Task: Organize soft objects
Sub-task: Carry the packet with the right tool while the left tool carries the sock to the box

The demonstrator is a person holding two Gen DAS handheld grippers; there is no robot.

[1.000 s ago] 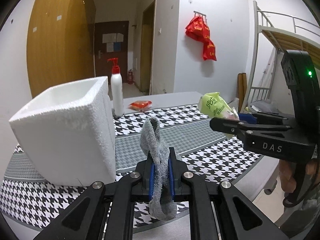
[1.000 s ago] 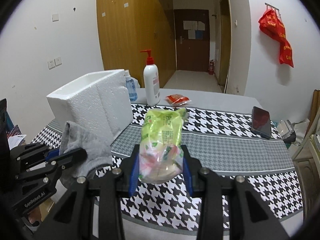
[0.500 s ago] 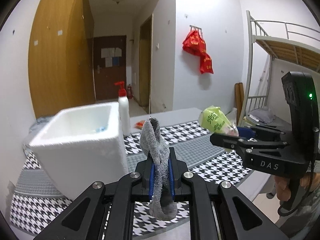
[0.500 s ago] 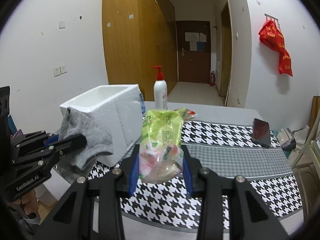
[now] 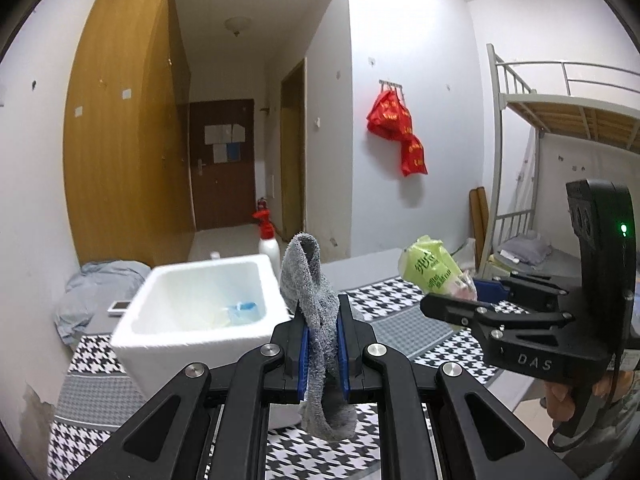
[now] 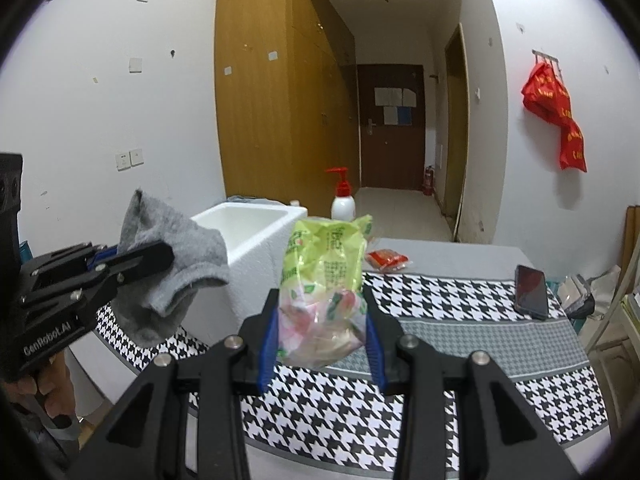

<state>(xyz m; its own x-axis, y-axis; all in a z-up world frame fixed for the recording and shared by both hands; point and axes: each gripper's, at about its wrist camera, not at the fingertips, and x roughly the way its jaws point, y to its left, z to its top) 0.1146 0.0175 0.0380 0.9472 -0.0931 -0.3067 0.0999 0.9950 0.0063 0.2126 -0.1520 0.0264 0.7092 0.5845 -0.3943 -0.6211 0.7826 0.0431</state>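
My left gripper (image 5: 322, 322) is shut on a grey sock (image 5: 316, 316), held in the air just right of and in front of the white foam box (image 5: 200, 304). The sock also shows in the right wrist view (image 6: 172, 264), beside the box (image 6: 256, 240). My right gripper (image 6: 322, 334) is shut on a green plastic snack bag (image 6: 322, 280), held above the houndstooth table (image 6: 460, 364). The bag also shows in the left wrist view (image 5: 434, 270). The box holds something pale and blue (image 5: 240, 308).
A white pump bottle with a red top (image 6: 342, 200) stands behind the box. A red packet (image 6: 386, 260) and a dark phone (image 6: 530, 290) lie on the table. A bunk bed (image 5: 560, 128) stands at the right; a grey cloth heap (image 5: 96, 292) lies left.
Both grippers have risen with their loads. The view now looks down into the foam box, which was seen from the side before. The sock and bag stay gripped.
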